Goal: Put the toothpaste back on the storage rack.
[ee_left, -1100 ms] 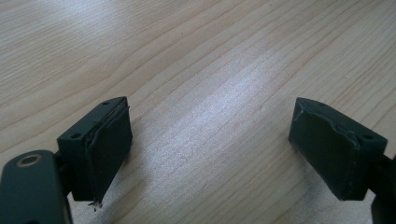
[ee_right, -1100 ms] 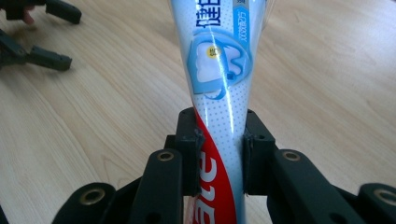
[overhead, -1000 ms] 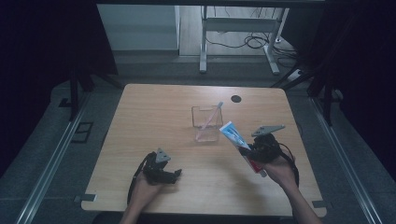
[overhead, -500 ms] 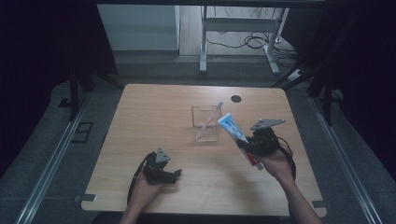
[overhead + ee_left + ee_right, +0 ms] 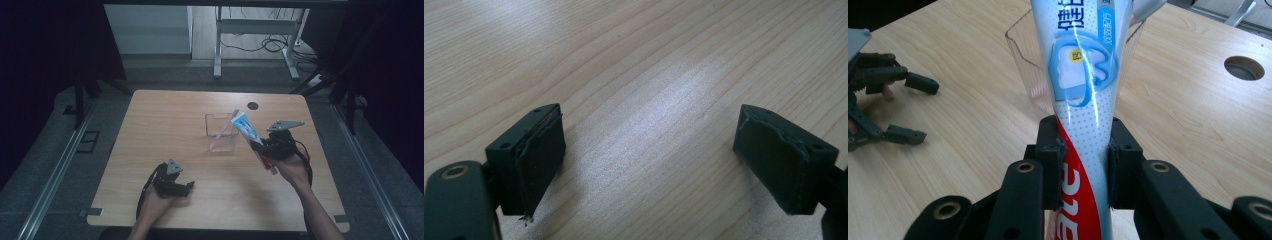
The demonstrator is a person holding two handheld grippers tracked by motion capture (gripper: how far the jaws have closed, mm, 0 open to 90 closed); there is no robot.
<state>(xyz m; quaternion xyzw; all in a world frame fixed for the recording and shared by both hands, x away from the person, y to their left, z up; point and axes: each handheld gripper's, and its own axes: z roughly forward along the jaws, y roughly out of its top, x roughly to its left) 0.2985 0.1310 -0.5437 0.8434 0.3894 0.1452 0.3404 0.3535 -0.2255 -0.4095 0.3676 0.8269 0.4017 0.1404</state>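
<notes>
The toothpaste tube is squeezed tight by the right gripper, tipped toward the clear cup. The left gripper is kept wide apart, resting.

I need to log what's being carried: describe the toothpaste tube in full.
The toothpaste tube is soft-looking glossy plastic, white with a blue panel, a tooth picture and a red swirl lower down. It widens to its flat crimped end, which points toward the clear cup. The right gripper clamps it at the narrower part, lifted off the table, tilted.
</notes>
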